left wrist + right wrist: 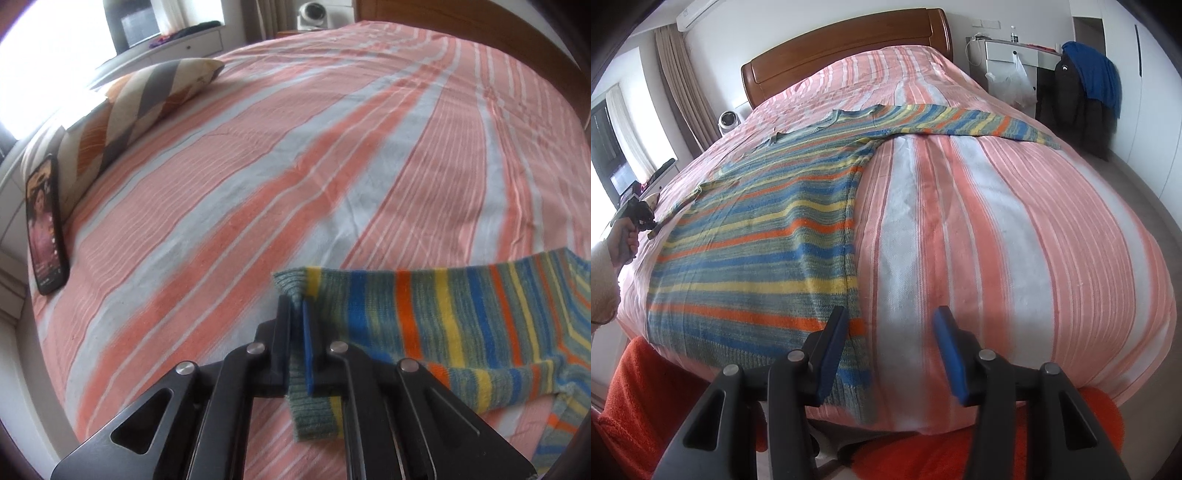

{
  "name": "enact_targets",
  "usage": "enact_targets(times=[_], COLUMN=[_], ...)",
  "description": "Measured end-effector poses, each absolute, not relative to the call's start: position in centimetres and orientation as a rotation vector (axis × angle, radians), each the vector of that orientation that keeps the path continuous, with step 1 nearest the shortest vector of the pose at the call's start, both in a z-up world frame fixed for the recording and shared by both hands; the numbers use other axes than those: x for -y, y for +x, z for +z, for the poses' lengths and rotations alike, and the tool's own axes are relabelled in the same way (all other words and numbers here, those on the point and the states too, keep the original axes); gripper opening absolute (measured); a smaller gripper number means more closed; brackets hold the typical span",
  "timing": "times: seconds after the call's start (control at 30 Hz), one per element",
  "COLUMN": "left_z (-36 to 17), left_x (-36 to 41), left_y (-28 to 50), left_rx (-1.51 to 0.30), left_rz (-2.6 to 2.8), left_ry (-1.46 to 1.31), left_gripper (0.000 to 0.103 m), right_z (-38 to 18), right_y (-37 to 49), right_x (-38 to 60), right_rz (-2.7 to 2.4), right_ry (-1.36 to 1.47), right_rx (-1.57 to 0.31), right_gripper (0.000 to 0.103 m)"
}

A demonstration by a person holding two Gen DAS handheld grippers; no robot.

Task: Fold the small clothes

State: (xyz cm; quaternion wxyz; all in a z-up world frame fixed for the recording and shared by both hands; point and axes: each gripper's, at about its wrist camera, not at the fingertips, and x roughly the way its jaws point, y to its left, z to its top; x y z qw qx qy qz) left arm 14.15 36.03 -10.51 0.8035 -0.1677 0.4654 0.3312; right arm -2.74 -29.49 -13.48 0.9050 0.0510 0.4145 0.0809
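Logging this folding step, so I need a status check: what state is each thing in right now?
Sweater: spread flat on the bed, one sleeve stretched out sideways.
Sleeve cuff: pinched, lifted off the bedspread.
Left tool: shut on the cuff.
Right tool: open, empty.
Phone: screen lit, propped against the pillow.

Sweater (461, 314) runs off the left wrist view's right edge, cuff partly hidden between the left gripper (295, 310) pads. In the right wrist view, its hem is hidden behind the right gripper (890, 325), and the phone (46, 229) screen is too blurred to read.
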Motion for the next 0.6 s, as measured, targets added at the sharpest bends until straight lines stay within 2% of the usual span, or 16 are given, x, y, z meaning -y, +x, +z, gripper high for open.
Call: enact_targets(times=[0.07, 0.1, 0.17, 0.2, 0.23, 0.27, 0.3, 0.37, 0.6], left_z=[-8.7, -7.6, -5.5, -4.7, -4.1, -3.7, -3.5, -4.0, -9.5], left_x=[-35.5, -35.0, -33.7, -32.9, -32.2, -31.3, -30.2, -28.0, -19.8], left_y=[12.4, 11.3, 9.0, 7.9, 6.8, 5.6, 4.2, 2.3, -3.2], left_rx=[-0.941, -0.907, -0.853, -0.836, -0.822, -0.812, -0.811, -0.835, -1.045], left_rz=[0.696, 0.675, 0.607, 0.573, 0.544, 0.513, 0.469, 0.393, 0.107], left_ry=[-0.381, -0.379, -0.355, -0.344, -0.337, -0.333, -0.333, -0.338, -0.337], left_gripper=[0.012, 0.017, 0.032, 0.044, 0.055, 0.06, 0.067, 0.07, 0.07], right_z=[-13.4, -13.2, -12.5, -12.0, -11.6, -11.4, -11.2, -11.2, -12.8], right_y=[-2.7, -2.6, -2.5, -2.6, -2.8, -2.9, -3.0, -3.1, -3.7], right_x=[29.4, 29.4, 30.0, 30.6, 31.2, 31.6, 32.1, 32.4, 30.7], right_rz=[0.171, 0.176, 0.173, 0.16, 0.153, 0.148, 0.15, 0.19, 0.357], right_ry=[0.098, 0.091, 0.079, 0.073, 0.073, 0.075, 0.077, 0.088, 0.15], right_rx=[-0.855, -0.856, -0.854, -0.847, -0.842, -0.84, -0.846, -0.887, -1.004], right_gripper=[0.048, 0.048, 0.05, 0.053, 0.062, 0.067, 0.068, 0.068, 0.067])
